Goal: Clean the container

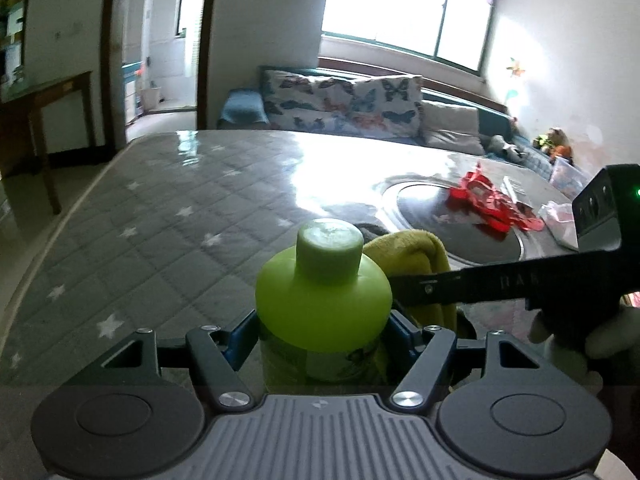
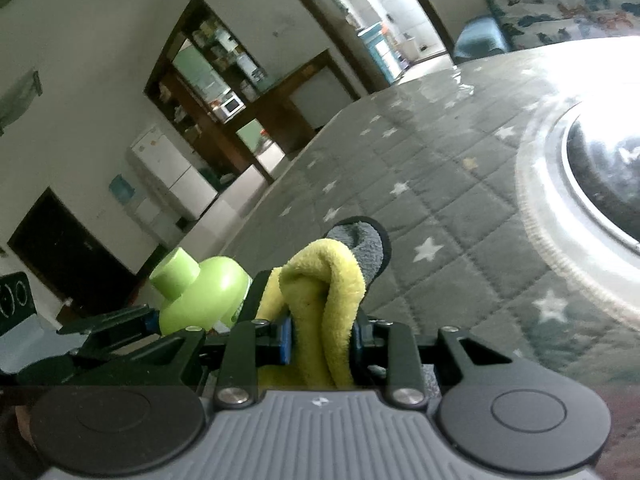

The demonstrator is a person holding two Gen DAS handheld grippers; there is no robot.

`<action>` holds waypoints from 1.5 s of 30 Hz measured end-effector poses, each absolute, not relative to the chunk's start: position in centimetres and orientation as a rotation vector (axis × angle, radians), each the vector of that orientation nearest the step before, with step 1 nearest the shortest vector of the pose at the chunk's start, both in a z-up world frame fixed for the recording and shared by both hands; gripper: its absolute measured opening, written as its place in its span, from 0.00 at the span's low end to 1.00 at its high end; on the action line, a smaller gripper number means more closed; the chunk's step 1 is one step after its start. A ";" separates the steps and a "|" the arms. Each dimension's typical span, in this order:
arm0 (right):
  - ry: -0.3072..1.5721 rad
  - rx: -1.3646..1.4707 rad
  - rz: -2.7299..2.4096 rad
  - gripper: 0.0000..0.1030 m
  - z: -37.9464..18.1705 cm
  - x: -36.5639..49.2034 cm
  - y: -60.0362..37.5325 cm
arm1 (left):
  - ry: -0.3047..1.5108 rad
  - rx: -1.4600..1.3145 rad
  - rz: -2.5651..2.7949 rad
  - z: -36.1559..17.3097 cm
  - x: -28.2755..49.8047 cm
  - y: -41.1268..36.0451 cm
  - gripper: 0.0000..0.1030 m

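Bottle (image 1: 324,292), lime green with a capped neck, sits pinched in the left gripper (image 1: 322,344) above a grey star-quilted table (image 1: 168,216). Right gripper (image 2: 322,344), just beside it, clamps a folded yellow cloth (image 2: 328,292).

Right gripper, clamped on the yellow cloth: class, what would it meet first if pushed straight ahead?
Probably the grey star-quilted table cover. The right gripper, gripping the yellow terry cloth, points across it; the lime-green plastic bottle sits left of that line. Depth is uncertain.
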State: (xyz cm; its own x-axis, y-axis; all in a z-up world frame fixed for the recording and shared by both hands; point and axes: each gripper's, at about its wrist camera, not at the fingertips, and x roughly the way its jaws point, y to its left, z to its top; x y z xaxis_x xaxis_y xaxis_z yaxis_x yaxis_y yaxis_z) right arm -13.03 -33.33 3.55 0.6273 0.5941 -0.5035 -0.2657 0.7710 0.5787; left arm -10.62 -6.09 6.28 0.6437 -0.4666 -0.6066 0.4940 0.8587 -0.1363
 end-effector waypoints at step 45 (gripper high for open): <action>0.720 0.512 0.393 0.25 0.9 -10.7 -35.6 | 0.628 0.172 -0.624 5.9 -10.4 -9.6 0.75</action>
State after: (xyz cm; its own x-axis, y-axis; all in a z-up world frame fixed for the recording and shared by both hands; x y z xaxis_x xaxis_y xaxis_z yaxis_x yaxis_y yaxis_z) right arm -10.70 -35.62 0.94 0.6890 0.5049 -0.5200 -0.1643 0.8076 0.5664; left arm -10.41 -9.59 5.90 0.6340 -0.4923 -0.5964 0.5932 0.8043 -0.0333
